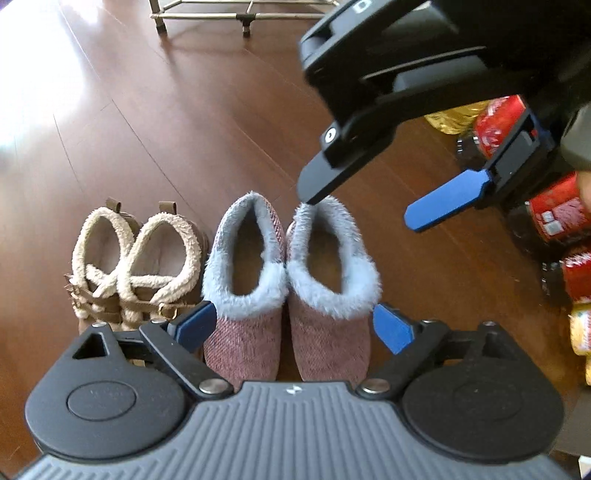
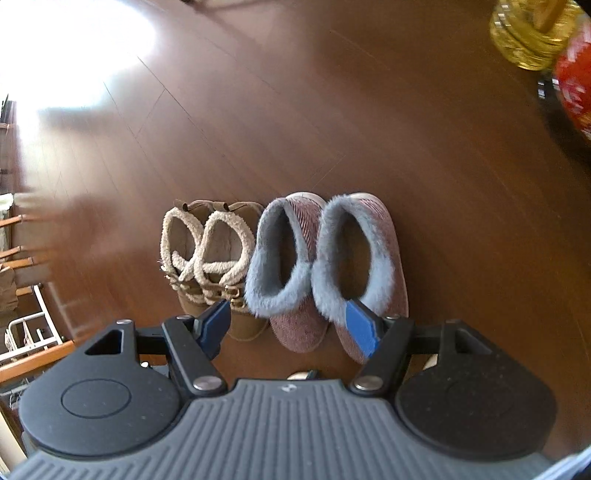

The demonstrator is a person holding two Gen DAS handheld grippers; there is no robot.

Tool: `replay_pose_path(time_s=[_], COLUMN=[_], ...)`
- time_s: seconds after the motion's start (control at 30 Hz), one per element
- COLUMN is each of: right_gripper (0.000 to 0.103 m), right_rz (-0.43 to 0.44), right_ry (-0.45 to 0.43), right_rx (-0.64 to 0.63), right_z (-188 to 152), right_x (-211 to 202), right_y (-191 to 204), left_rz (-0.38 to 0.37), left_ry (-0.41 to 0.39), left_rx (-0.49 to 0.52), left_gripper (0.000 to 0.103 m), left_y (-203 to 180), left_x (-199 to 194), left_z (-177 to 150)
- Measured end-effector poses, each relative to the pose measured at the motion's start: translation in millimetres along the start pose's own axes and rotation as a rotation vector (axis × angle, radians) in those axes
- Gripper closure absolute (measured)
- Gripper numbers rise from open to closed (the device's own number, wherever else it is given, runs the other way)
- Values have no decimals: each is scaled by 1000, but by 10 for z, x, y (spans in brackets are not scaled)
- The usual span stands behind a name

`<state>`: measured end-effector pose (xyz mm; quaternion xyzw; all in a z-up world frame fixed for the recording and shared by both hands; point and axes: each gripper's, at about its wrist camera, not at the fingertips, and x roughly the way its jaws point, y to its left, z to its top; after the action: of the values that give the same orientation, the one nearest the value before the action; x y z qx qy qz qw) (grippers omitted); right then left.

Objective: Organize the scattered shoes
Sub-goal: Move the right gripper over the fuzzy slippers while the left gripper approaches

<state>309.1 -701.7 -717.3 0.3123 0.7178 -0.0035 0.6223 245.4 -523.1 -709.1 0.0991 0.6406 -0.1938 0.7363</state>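
Observation:
A pair of pink slippers with blue-grey fur (image 1: 288, 291) stands side by side on the wooden floor, next to a pair of brown boots with cream fleece (image 1: 133, 266) on its left. My left gripper (image 1: 295, 328) is open and empty, hovering above the slippers' toes. My right gripper (image 1: 365, 210) shows in the left wrist view, open, above the right slipper's heel, holding nothing. In the right wrist view the slippers (image 2: 325, 266) and the boots (image 2: 207, 258) lie below my open right gripper (image 2: 291, 325).
A metal shoe rack (image 1: 240, 16) stands at the far edge of the floor. Red and yellow packaged items (image 1: 554, 214) are stacked at the right. Wooden and white furniture (image 2: 22, 332) is at the left in the right wrist view.

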Motion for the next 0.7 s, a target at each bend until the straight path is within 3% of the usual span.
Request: replay_pose_path(time_s=[0.3, 0.7], right_gripper=[34, 31], right_rz=[-1, -38], right_ry=[56, 144], right_rx=[-13, -23], right_z=[270, 403], right_x=[628, 1196], right_y=[-145, -283], left_rz=[25, -5], left_ry=[5, 56], left_rx=[53, 45], left_gripper=[10, 11], left_y=[-84, -65], left_x=[560, 997], left_z=[57, 56])
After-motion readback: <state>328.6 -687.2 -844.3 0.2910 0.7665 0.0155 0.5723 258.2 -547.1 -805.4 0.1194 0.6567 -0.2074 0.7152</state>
